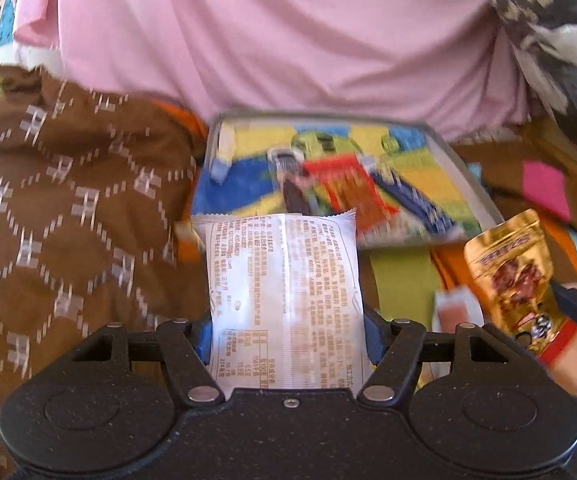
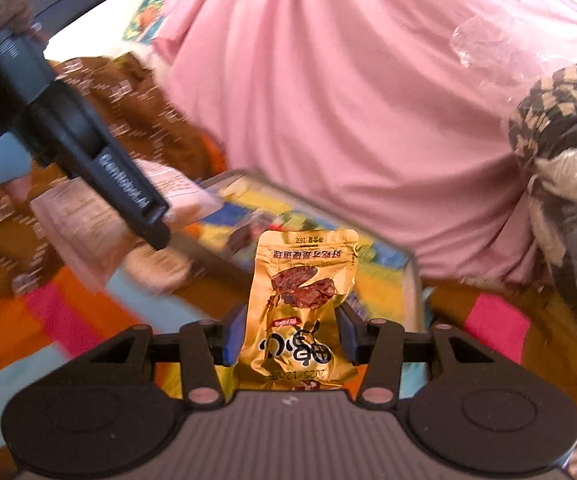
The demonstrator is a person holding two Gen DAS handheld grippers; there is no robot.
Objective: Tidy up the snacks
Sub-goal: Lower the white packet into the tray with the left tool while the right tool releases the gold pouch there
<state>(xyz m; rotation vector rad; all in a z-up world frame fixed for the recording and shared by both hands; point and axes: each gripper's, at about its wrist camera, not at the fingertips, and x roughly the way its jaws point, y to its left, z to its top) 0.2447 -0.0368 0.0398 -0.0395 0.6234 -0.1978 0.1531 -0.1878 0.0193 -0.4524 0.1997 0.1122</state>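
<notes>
Your left gripper (image 1: 288, 332) clamps the white packet (image 1: 282, 280), long axis pointing straight ahead at the tray (image 1: 464, 176), nearer it than your right gripper (image 2: 290, 338) gripping the gold pouch (image 2: 304, 292).

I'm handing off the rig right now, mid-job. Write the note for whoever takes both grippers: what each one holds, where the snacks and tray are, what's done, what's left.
Left gripper: shut on the white snack packet, carried in the air just short of the tray.
Right gripper: shut on the gold snack pouch, also near the tray's front edge.
Tray: on the patterned bed cover, in front of the pink sheet. A red packet and some darker ones already lie in it.
Done: a few snacks in the tray, two more picked up.
Left: probably set both held packs in the tray. Frames are blurred, so check for loose snacks.
</notes>
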